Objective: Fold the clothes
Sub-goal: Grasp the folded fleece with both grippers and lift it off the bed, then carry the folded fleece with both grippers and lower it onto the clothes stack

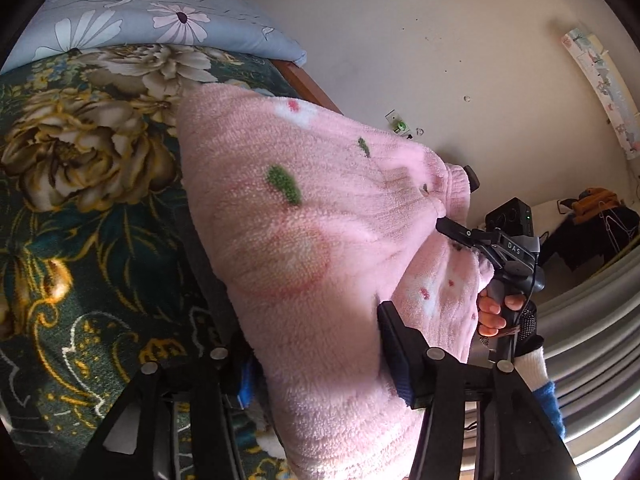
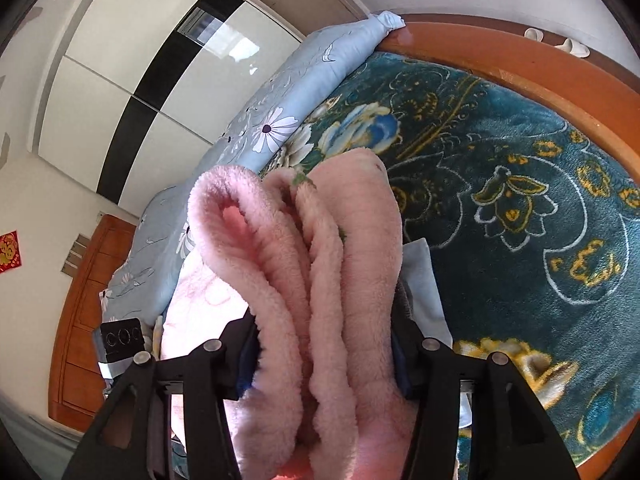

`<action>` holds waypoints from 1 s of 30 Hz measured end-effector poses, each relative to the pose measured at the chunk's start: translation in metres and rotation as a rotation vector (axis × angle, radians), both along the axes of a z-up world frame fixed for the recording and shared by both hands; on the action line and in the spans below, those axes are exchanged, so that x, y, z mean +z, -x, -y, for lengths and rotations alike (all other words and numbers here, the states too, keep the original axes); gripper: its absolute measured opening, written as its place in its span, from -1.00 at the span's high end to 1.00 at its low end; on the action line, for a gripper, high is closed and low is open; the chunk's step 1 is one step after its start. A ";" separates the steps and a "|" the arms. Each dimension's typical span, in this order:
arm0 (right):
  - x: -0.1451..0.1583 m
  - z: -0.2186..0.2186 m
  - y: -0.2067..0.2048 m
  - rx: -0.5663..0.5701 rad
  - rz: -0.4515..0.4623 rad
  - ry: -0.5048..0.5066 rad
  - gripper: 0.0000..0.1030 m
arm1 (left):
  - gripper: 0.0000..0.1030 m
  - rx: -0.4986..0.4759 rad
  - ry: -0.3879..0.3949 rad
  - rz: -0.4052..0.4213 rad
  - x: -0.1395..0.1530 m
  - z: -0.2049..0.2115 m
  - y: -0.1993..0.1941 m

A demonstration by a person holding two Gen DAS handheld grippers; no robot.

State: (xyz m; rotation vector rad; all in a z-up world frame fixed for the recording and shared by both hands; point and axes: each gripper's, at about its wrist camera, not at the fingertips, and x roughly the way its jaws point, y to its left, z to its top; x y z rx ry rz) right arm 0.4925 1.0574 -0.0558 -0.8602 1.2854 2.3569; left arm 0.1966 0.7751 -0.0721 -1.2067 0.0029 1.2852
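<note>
Pink fleece fills the space between both pairs of my fingers. The fleece garment (image 1: 304, 216), printed with green and white shapes, hangs stretched between my two grippers above the bed. In the left wrist view my left gripper (image 1: 316, 344) has the cloth running through its jaws; the right-hand pad lies against the fleece, the other pad is hidden behind the folds, so I cannot tell for sure whether it clamps. Farther along the same view my right gripper (image 1: 456, 200) bites the ribbed edge of the garment, with my right hand (image 1: 496, 312) on its handle. In the right wrist view that gripper (image 2: 324, 356) has several thick folds bunched between its pads, both pads pressing the pile, so it grips the fleece.

From the left side the garment's long axis runs from the near jaws up and away toward the right gripper, slightly sagging. From the right side the folds stand as upright ridges running away from the camera, their rounded ends pointing toward the pillow.

Below lies a dark green blanket (image 2: 520, 168) with gold and cream flowers, on a bed with an orange wooden frame (image 2: 540, 76). A pale blue floral pillow (image 1: 152, 12) sits at its far edge. Beyond are cream walls and a glossy white wardrobe (image 2: 132, 68) with a black band.
</note>
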 end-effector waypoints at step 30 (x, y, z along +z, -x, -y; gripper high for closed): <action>0.033 0.013 0.062 -0.016 0.154 -0.280 -0.26 | -0.43 -0.068 -0.055 -0.562 0.028 -0.003 -0.090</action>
